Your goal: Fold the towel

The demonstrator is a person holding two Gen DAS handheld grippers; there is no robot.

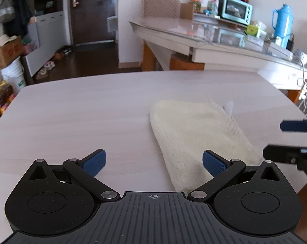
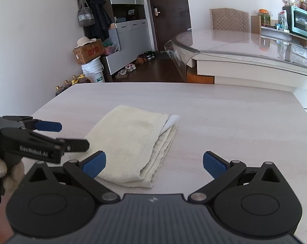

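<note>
left wrist: low over table (image 1: 72,111), facing forward | right wrist: same | shared: towel (image 1: 194,130), table

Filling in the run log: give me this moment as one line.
towel: folded, flat on table | left tool: open, empty, above near edge | right tool: open, empty | contact: none

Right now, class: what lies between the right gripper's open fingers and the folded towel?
Almost nothing. In the right wrist view the right gripper hangs open over bare table, its left fingertip overlapping the near edge of the towel.
</note>
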